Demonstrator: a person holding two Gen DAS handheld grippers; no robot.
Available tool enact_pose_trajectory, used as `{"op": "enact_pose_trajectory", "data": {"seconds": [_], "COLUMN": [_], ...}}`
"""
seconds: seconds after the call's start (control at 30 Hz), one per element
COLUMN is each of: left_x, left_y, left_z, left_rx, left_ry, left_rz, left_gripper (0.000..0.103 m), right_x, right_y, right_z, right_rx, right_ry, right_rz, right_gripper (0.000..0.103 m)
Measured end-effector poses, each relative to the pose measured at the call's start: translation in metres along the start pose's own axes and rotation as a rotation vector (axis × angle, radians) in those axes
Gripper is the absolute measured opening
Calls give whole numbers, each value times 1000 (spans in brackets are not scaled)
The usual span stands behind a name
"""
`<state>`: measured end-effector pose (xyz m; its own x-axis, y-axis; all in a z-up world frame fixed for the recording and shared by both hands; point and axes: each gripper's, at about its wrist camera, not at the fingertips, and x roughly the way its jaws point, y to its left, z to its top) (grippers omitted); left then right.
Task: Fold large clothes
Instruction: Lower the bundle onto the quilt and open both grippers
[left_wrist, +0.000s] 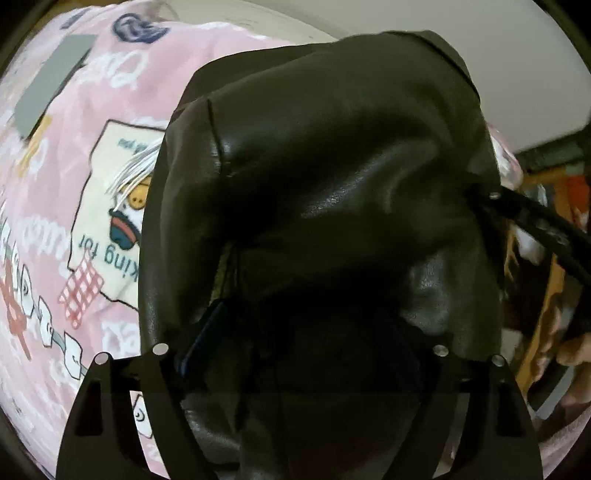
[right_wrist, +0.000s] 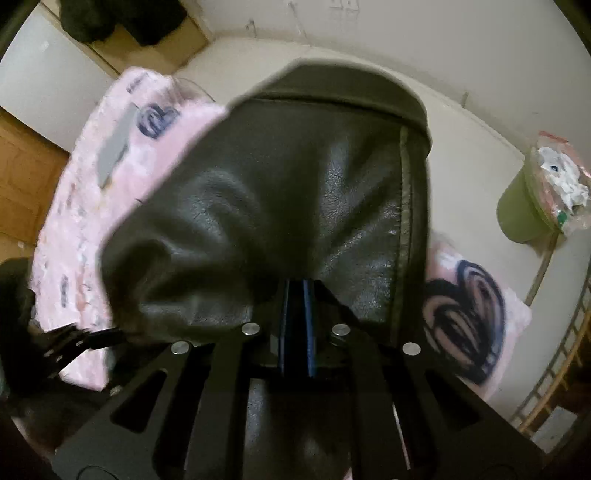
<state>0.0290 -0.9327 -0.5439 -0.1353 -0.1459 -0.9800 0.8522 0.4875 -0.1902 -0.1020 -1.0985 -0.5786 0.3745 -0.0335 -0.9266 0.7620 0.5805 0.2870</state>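
Note:
A black leather garment (left_wrist: 325, 177) fills the left wrist view and drapes over my left gripper (left_wrist: 295, 354), hiding the fingertips; a blue pad edge (left_wrist: 201, 332) shows under the leather. In the right wrist view the same leather garment (right_wrist: 295, 206) hangs lifted in front of my right gripper (right_wrist: 297, 295), whose blue pads (right_wrist: 308, 325) are pressed together on its lower edge. The other gripper (right_wrist: 74, 339) shows at the garment's left edge. The right gripper's arm (left_wrist: 543, 229) reaches into the garment's right side.
A pink printed blanket (left_wrist: 74, 184) lies under the garment, also seen in the right wrist view (right_wrist: 81, 229). A green bin with a plastic bag (right_wrist: 532, 199) stands at the right. White wall (right_wrist: 461, 110) behind; wooden floor (right_wrist: 22, 184) at left; a wooden rack (right_wrist: 554, 376) at lower right.

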Motion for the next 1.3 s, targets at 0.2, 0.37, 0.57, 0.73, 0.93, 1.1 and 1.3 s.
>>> {"op": "enact_pose_trajectory", "data": {"seconds": [0.2,0.37,0.57,0.73,0.93,1.1,1.3], "left_x": [-24,-82,-176,-206,-305,-375,-405], "left_y": [0,-2,-22,-20,-14,-39,-62], "left_z": [-2,-35,-110,-160,-252,-309,-335], "left_rx": [-3,13,105,162,61,227,268], "left_ry": [-40,-107,-163,-116,-258,-460,-518], "left_rz": [11,39,37,201,14,133,252], "left_gripper": [75,78,91,91,92,95,95], "right_x": [-38,-124,-236,-300,-369,-416,-450], "right_y": [2,16,47,76,115,143,164], "right_z": [-7,-55,-133,-192,-254,-285,-320], "right_rx": [47,30,72,133,146,71,-1], "right_ry": [-90,-233,-372,-403,-408,-473,-522], "right_rz": [45,61,32,-69,-101,-77,-136], "right_gripper": [6,6,9,10,10,82,83]}}
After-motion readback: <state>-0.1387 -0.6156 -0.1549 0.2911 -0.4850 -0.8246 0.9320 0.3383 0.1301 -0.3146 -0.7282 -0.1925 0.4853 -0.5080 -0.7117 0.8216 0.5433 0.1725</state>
